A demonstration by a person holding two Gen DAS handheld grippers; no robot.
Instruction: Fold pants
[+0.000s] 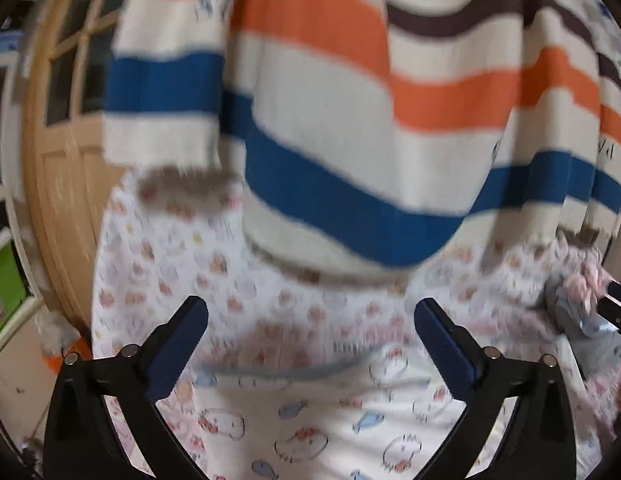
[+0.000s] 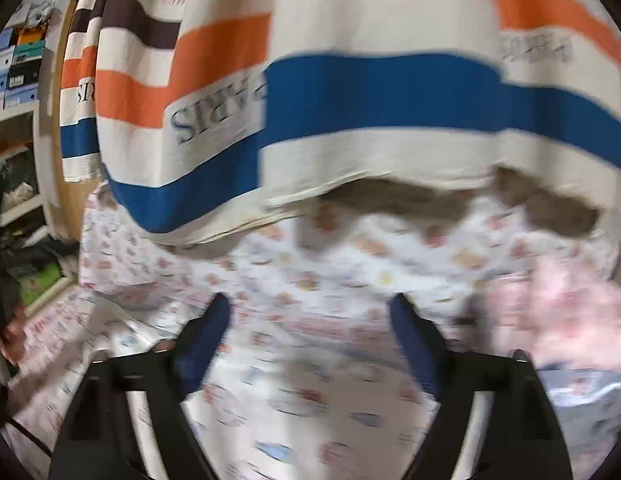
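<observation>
Both views are blurred by motion. My left gripper [image 1: 310, 308] stands open over a white bedsheet [image 1: 310, 420] printed with small fish and animals, and nothing is between its blue pads. A crumpled pink and pale blue garment [image 1: 576, 308] lies at the right edge of the left wrist view, well right of the left gripper. A dark blue and black part [image 1: 616, 304] sits just beside it. My right gripper [image 2: 310, 304] is open too, empty, above the same sheet [image 2: 302, 360]. The pink garment [image 2: 566, 312] is a blur to its right, apart from the fingers.
A big cloth with orange, blue, brown and cream stripes [image 1: 330, 100] hangs across the far side of the bed [image 2: 370, 80]. A wooden door with glass panes [image 1: 66, 160] stands at the left. Shelves with boxes [image 2: 22, 64] fill the left edge.
</observation>
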